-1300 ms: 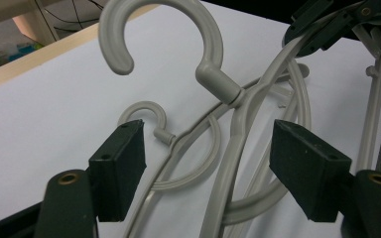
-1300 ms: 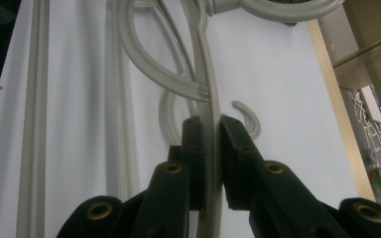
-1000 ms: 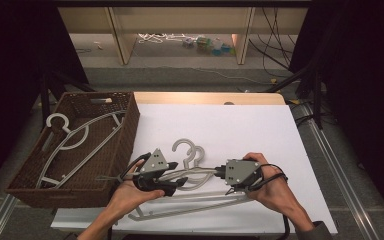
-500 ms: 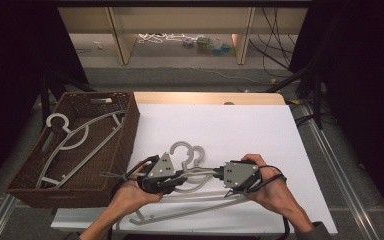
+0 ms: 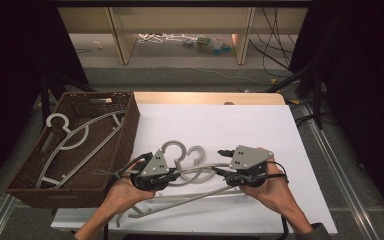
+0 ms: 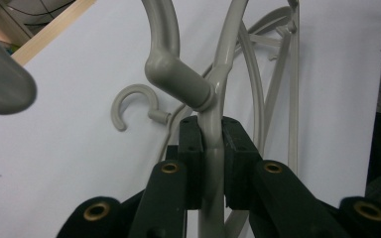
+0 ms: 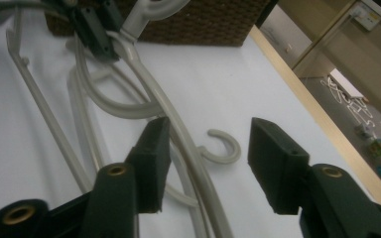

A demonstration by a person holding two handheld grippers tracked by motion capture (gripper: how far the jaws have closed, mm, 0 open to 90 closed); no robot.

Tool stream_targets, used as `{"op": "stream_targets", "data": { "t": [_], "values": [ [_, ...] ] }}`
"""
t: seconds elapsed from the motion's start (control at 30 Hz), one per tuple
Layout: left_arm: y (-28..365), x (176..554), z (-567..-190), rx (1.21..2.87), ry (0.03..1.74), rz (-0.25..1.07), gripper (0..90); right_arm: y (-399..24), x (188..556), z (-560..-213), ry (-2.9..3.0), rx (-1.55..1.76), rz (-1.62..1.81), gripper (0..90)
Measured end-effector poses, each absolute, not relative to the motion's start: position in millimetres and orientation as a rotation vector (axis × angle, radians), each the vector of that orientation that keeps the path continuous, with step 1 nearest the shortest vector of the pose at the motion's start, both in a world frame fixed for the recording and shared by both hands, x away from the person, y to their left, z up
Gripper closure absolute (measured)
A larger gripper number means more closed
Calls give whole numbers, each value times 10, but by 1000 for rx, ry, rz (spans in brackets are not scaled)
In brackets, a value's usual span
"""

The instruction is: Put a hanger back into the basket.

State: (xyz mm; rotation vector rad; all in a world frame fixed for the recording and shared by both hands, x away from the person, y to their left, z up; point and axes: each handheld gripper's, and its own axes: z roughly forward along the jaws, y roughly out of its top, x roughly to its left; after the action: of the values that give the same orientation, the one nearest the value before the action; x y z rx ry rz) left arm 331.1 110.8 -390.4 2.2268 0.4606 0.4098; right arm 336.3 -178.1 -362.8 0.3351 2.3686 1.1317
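Two grey plastic hangers lie overlapped on the white table [image 5: 215,120]. My left gripper [image 5: 177,175] is shut on the upper hanger [image 5: 172,148] just below its neck; in the left gripper view both pads press on the hanger's arm [image 6: 212,163]. My right gripper [image 5: 221,162] faces it from the right and its jaws have just been opening. In the right gripper view my right gripper [image 7: 206,148] stands open, with the hanger's arm [image 7: 178,131] running between the jaws close to the left pad. The second hanger's hook [image 7: 223,148] rests on the table beyond.
A dark wicker basket [image 5: 126,137] stands at the table's left with more grey hangers [image 5: 65,135] in it. A wooden strip [image 5: 205,97] edges the table's far side. Shelves and cables lie beyond.
The left jaws have closed on the hanger near its neck. The right jaws have come off the hanger's arm and now stand apart. Both hands have stayed about where they were.
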Motion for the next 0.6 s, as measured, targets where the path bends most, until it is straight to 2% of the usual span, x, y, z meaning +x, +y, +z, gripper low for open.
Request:
{"op": "stream_targets", "data": {
  "t": [0.07, 0.1, 0.33, 0.37, 0.6],
  "values": [
    [1147, 3328, -3889, 2218, 480, 414, 810, -1787, 3362, -3628, 2357, 372, 1157, 443],
    [1187, 3345, -3870, 2208, 502, 416, 810, -1791, 3364, -3638, 2333, 442, 1214, 390],
    [1301, 3375, -3802, 2181, 559, 433, 810, -1851, 3330, -3651, 2241, 620, 1361, 288],
    [1331, 3384, -3779, 2170, 576, 435, 809, -1883, 3295, -3656, 2194, 656, 1382, 249],
    [1455, 3438, -3703, 2141, 627, 447, 809, -2005, 3164, -3726, 2133, 727, 1445, 247]
  ]
}}
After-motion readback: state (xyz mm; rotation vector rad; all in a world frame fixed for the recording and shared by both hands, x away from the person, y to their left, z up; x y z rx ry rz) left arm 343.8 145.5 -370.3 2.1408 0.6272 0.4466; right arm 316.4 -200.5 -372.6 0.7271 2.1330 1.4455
